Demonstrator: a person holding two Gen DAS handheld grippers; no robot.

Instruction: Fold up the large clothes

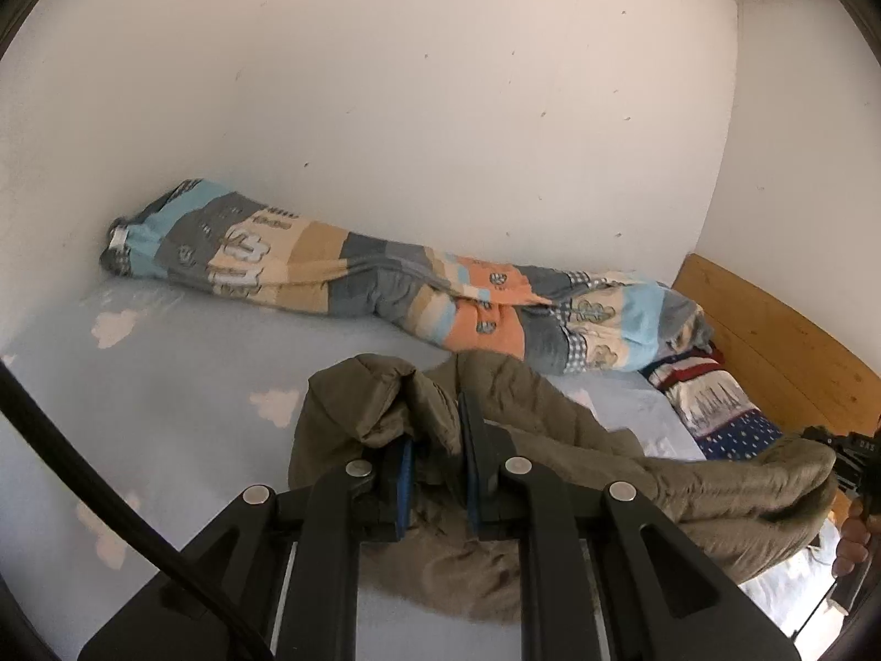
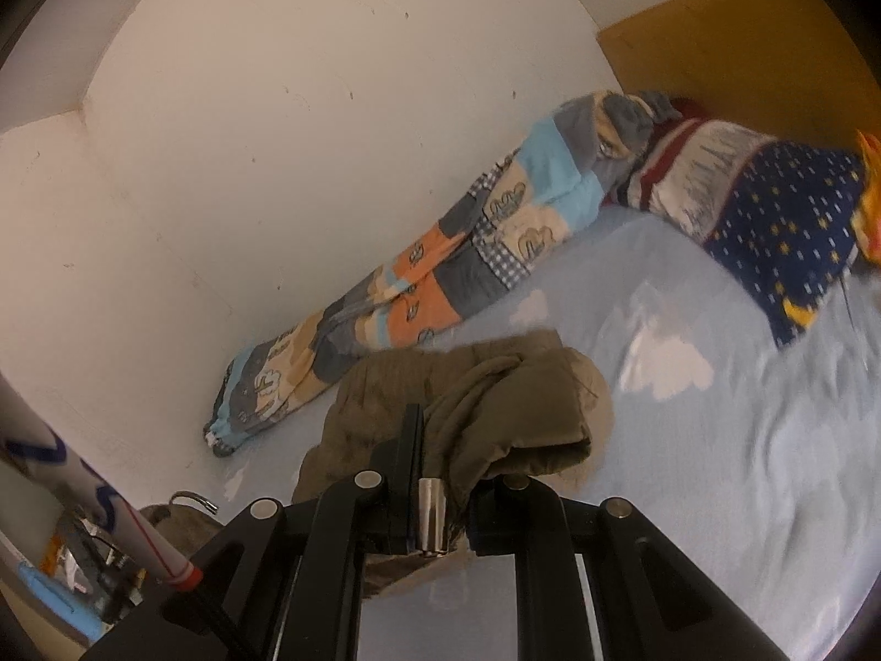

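The left gripper (image 1: 440,440) is clamped on a bunched fold of the olive-green padded fabric jacket (image 1: 716,496), its blue-edged black pads pressed into the cloth; the garment drapes from those jaws off to the right, towards the right gripper (image 1: 859,462) at the frame's edge. In the right wrist view, the right gripper (image 2: 440,451) pinches another bunch of the jacket (image 2: 495,402), which spills forward and to both sides of its fingers. Beneath both tools lies the pale blue bed sheet with white cloud shapes (image 1: 192,385). Ahead of them, a rolled patchwork quilt in blue, grey and orange (image 1: 385,281) runs along the white wall (image 1: 440,110). Ahead and right of the left gripper sits a navy star-patterned pillow (image 1: 727,413) against a wooden headboard (image 1: 782,341).
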